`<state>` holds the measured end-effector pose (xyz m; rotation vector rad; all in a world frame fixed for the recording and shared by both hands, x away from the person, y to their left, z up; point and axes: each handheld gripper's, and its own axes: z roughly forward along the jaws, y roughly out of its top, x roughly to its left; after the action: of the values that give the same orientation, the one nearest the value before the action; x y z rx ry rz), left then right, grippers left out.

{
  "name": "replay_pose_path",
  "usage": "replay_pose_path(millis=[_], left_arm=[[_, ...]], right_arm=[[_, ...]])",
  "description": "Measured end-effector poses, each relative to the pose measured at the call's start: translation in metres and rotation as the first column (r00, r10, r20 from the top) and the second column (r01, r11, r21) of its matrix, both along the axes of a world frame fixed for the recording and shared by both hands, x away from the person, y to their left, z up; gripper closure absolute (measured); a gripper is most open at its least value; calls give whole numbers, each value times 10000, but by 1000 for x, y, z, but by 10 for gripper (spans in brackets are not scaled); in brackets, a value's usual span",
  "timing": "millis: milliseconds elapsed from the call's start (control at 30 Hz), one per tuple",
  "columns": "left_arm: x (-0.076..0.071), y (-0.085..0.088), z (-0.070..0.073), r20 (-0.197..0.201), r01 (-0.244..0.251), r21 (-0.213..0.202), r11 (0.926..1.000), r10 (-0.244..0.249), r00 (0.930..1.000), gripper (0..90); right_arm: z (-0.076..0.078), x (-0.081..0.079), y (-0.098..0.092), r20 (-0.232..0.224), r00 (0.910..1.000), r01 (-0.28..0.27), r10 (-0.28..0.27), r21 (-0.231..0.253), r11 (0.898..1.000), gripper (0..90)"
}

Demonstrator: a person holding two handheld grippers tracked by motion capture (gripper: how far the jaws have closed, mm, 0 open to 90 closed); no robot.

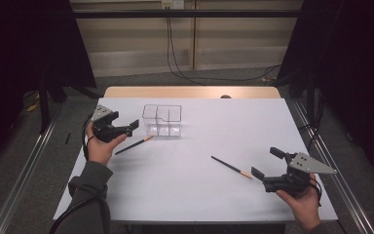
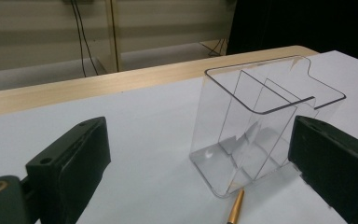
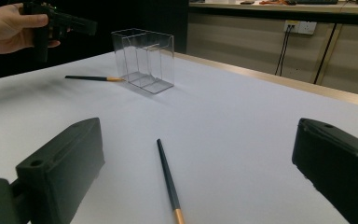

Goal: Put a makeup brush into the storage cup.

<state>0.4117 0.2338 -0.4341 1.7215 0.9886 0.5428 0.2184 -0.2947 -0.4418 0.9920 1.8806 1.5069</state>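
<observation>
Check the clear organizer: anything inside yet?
Empty: the clear organizer has bare compartments; both pencils lie on the table.

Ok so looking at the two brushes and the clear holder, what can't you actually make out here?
- Left brush, left gripper view: the bottom edge cuts it off past its gold end.
- Right brush, right gripper view: the bottom edge cuts off its tip beyond the gold band.
- Clear holder, high view: too small to count its dividers surely.
- Left gripper, right gripper view: dark against a dark background, so how its jaws stand is unclear there.
</observation>
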Motion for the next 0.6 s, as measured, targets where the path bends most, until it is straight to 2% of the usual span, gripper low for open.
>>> replay_pose_path(millis=[300, 600], left_arm=[[3, -1, 5, -372, 285, 222, 9993, -277, 9989, 53], [5, -3, 8, -650, 488, 668, 9966, -445, 9969, 55]], right_arm=[[-1, 1, 0, -72, 10000, -55, 55, 0, 10000, 13], [-1, 1, 0, -74, 10000, -26, 26, 5, 10000, 13]])
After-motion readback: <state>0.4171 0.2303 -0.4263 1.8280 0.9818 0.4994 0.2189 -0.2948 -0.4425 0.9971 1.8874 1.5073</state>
